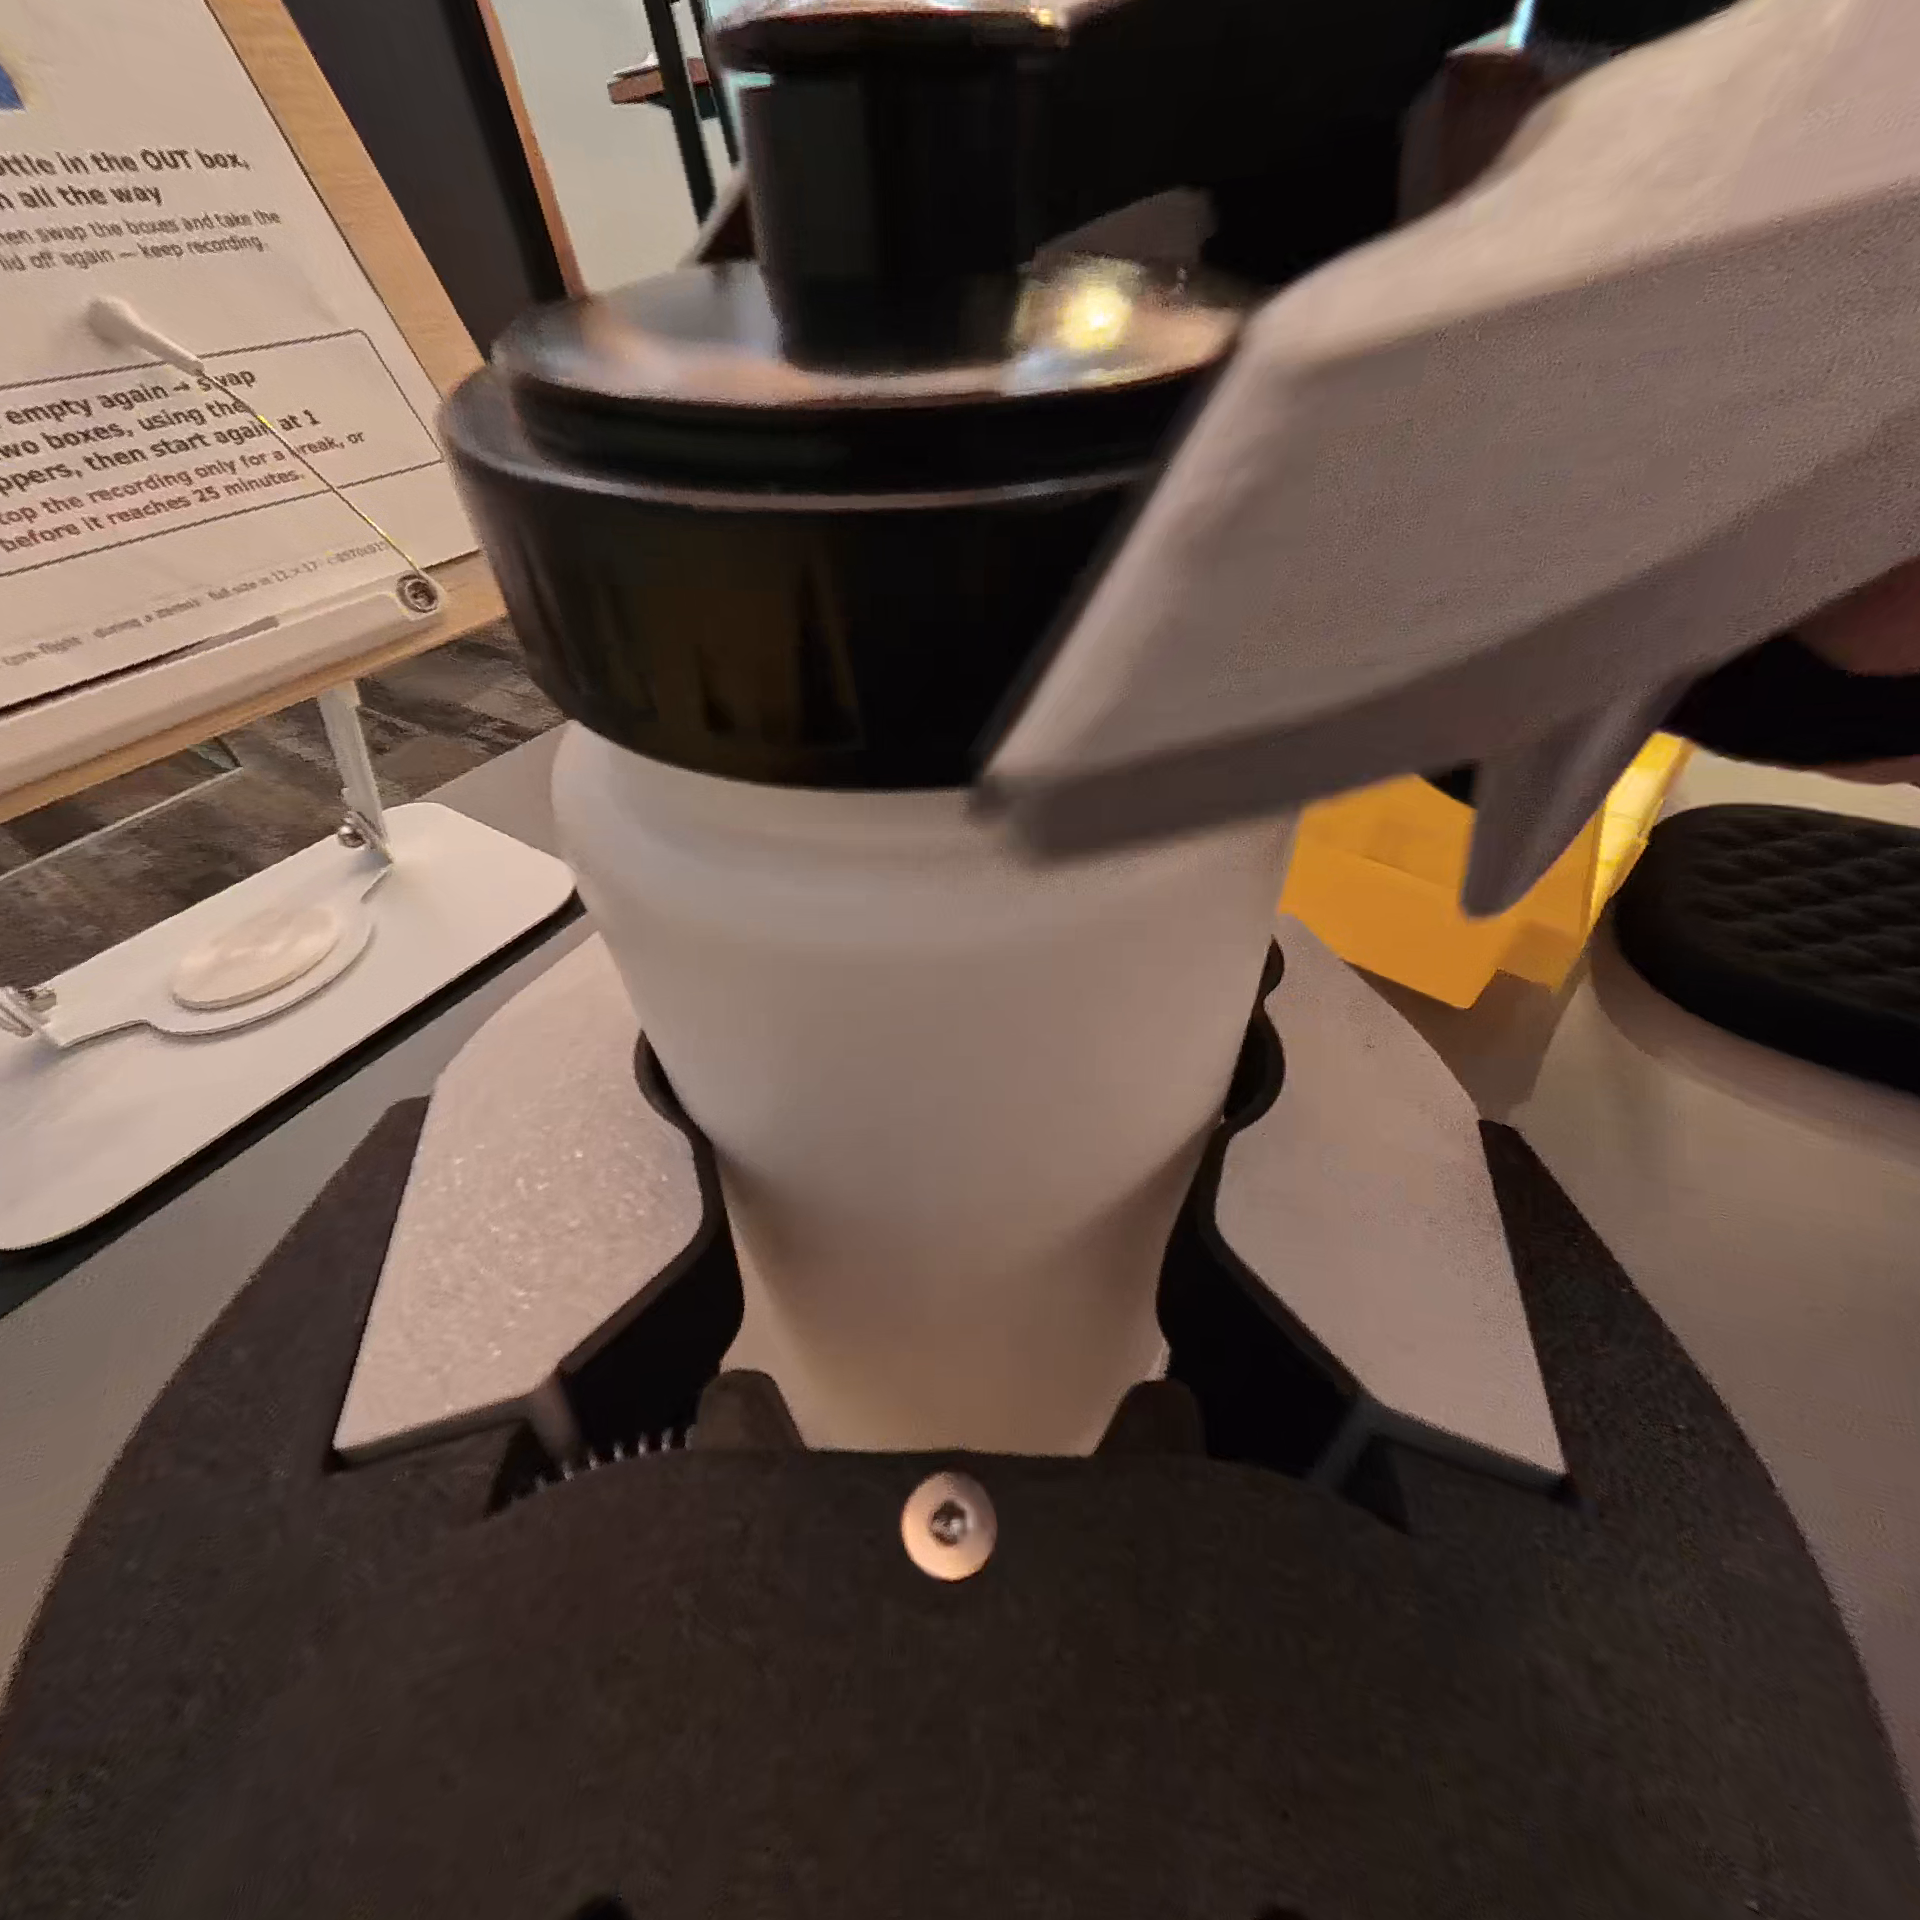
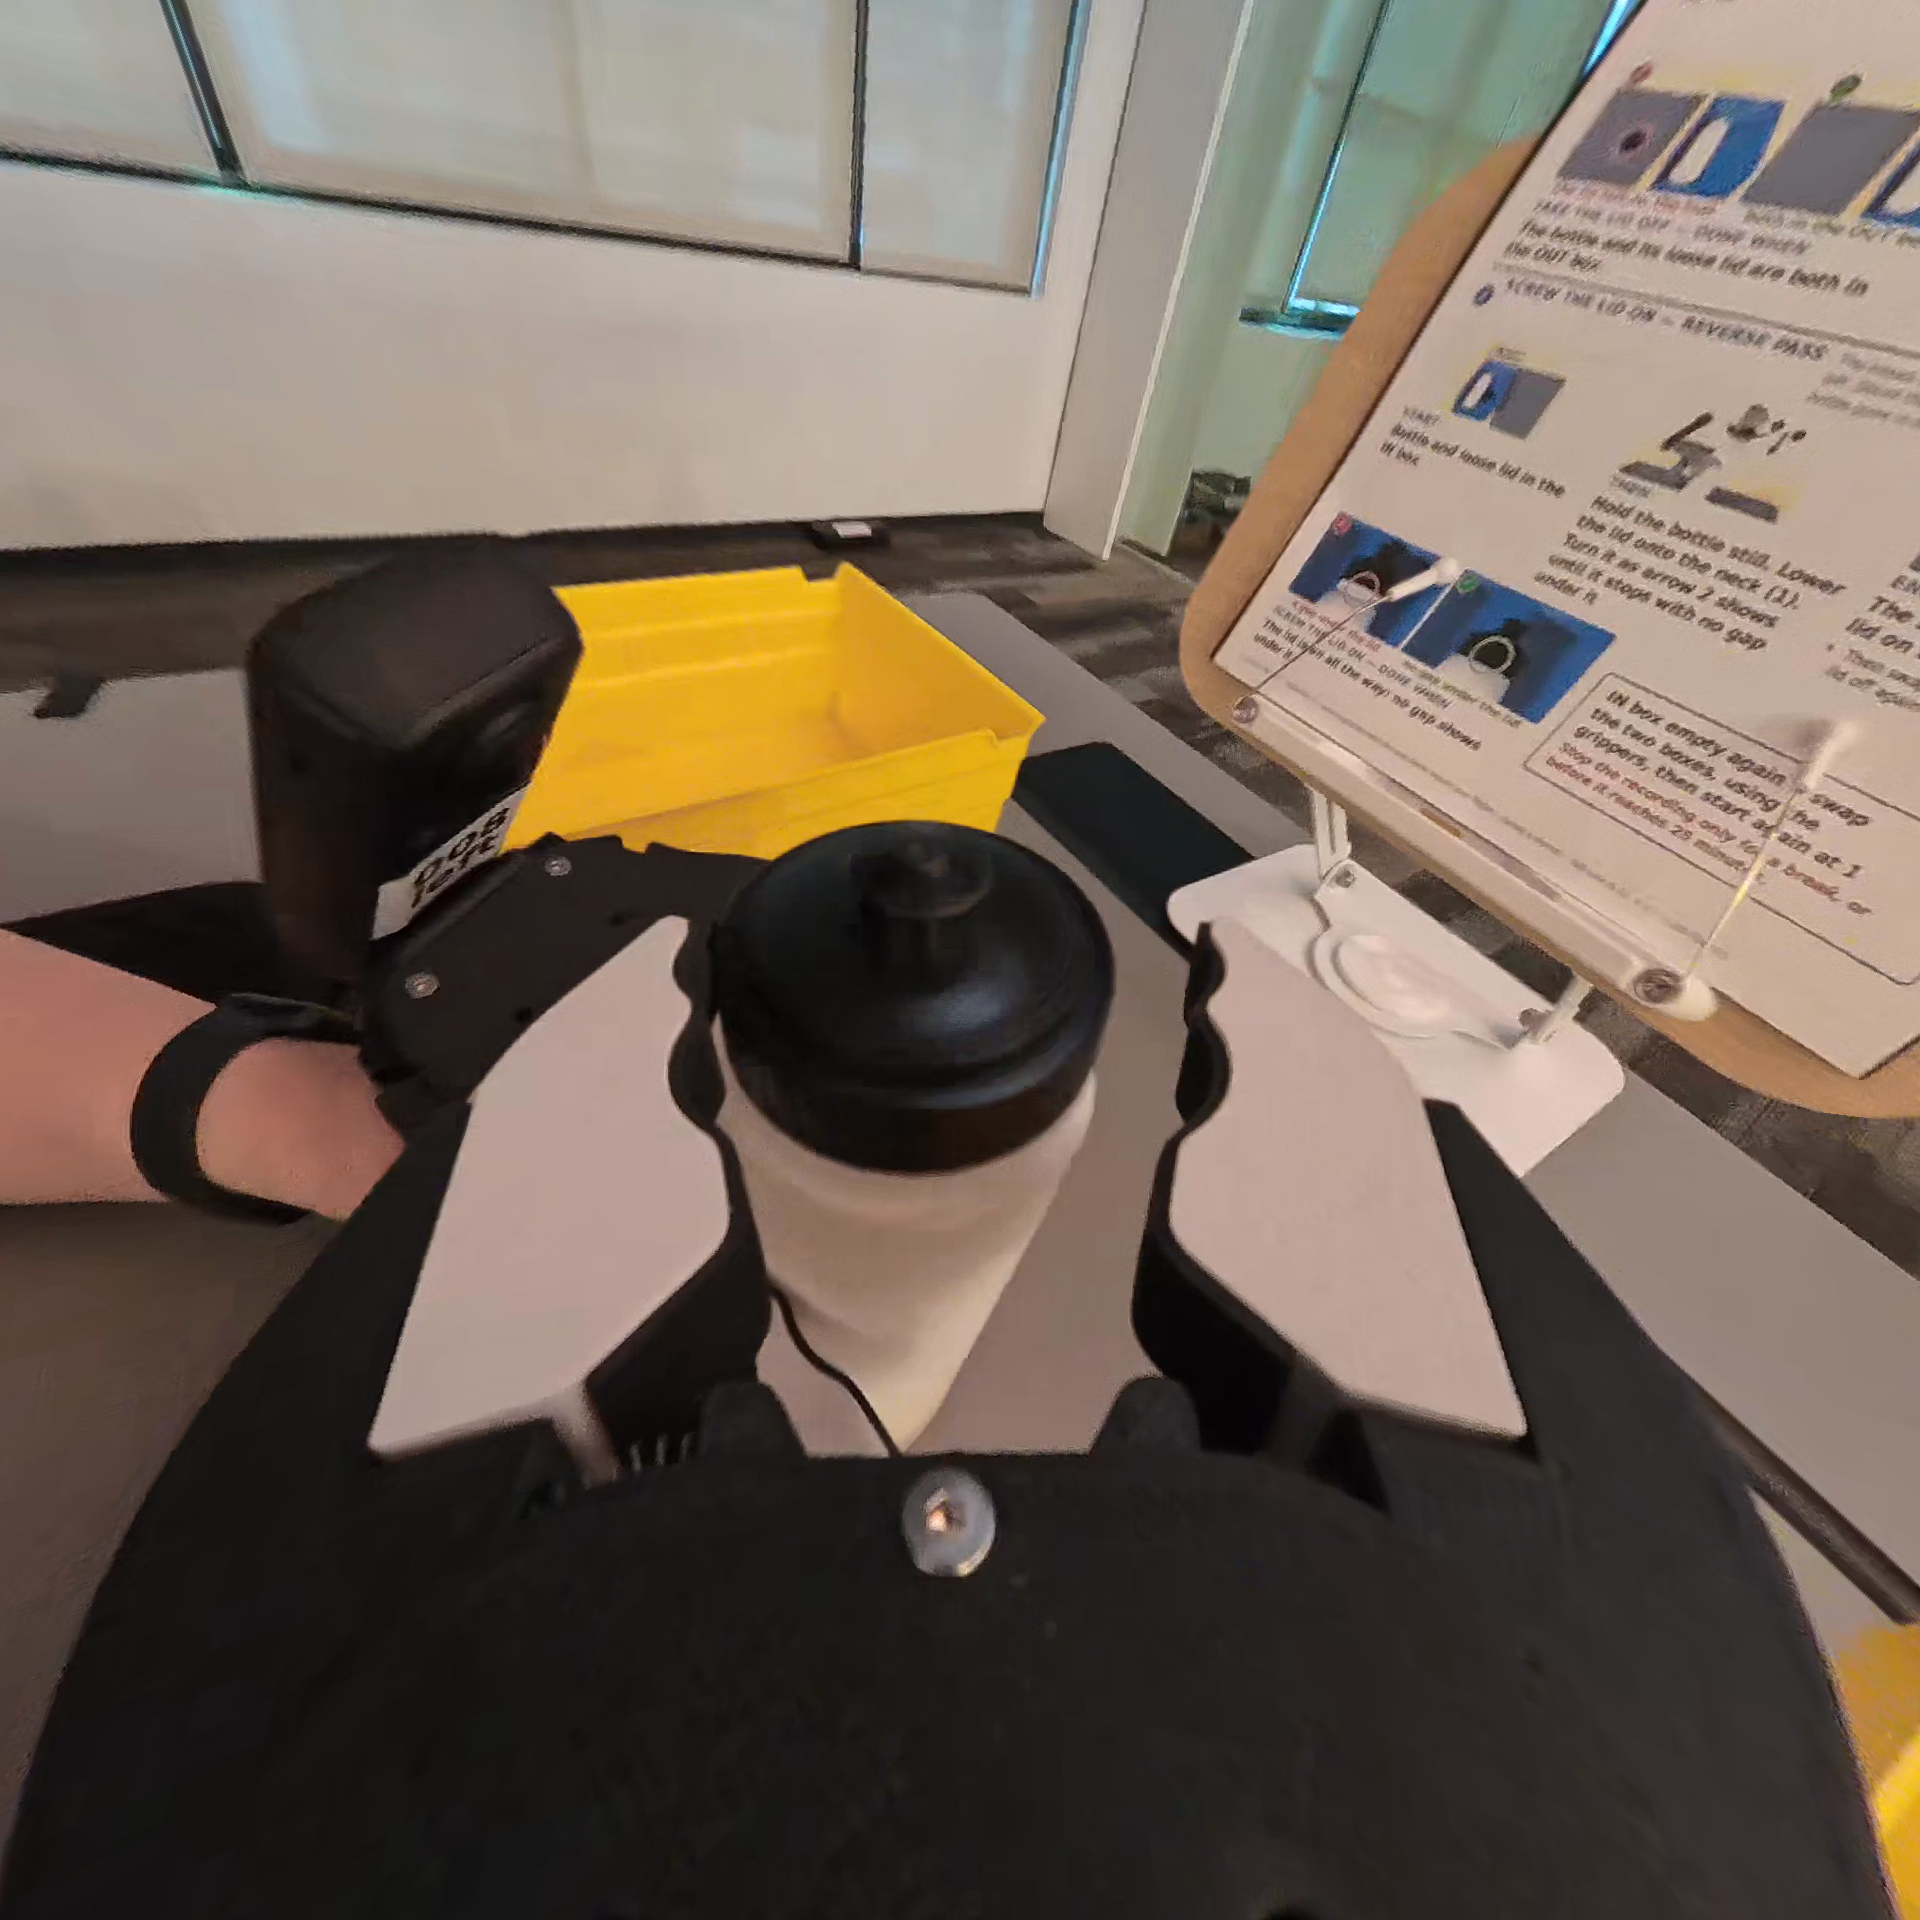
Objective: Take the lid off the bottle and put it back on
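A white bottle (image 1: 935, 987) with a black ribbed screw lid (image 1: 810, 603) and spout stands upright. My left gripper (image 1: 951, 1091) is shut on the bottle's body, with a finger pressed against each side. In the right wrist view, my right gripper (image 2: 945, 997) is open around the lid (image 2: 914, 987). Its left finger is against the lid's side and its right finger stands clear with a gap. The lid sits on the bottle (image 2: 894, 1247). One grey finger of the right gripper (image 1: 1455, 520) shows beside the lid in the left wrist view.
A yellow bin (image 2: 769, 727) stands on the table behind the bottle. An instruction board (image 2: 1610, 571) leans on a white stand (image 2: 1403, 987) to the right. A person's hand (image 2: 260, 1122) holds the left gripper's body (image 2: 468, 935). A black padded surface (image 1: 1787, 935) lies at the right.
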Action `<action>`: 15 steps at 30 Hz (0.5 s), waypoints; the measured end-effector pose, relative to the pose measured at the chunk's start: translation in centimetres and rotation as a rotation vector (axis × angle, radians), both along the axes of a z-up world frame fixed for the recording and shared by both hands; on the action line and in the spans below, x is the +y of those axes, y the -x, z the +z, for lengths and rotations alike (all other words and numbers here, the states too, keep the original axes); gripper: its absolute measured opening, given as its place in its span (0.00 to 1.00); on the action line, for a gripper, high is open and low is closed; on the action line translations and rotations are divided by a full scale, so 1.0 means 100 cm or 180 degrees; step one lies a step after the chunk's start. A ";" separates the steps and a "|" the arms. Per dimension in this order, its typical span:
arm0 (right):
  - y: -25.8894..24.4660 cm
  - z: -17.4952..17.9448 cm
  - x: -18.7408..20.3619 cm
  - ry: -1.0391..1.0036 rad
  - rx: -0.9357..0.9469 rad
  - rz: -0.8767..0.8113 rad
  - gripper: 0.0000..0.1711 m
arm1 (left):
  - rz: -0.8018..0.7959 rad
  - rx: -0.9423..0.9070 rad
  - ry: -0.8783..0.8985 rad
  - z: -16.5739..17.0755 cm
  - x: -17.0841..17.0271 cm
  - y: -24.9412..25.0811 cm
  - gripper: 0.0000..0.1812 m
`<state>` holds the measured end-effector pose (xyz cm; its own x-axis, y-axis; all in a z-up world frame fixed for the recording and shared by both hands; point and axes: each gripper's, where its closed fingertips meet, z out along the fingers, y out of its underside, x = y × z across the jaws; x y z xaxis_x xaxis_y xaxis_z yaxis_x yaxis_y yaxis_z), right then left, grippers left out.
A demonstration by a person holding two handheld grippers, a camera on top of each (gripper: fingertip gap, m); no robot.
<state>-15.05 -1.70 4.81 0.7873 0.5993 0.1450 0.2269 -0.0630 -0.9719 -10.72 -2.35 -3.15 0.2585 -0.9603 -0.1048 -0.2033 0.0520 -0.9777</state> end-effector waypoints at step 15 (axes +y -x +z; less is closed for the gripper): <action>0.014 -0.002 -0.029 0.0571 0.0582 0.2277 0.46 | -0.0873 -0.0141 0.0228 0.001 -0.031 -0.004 0.56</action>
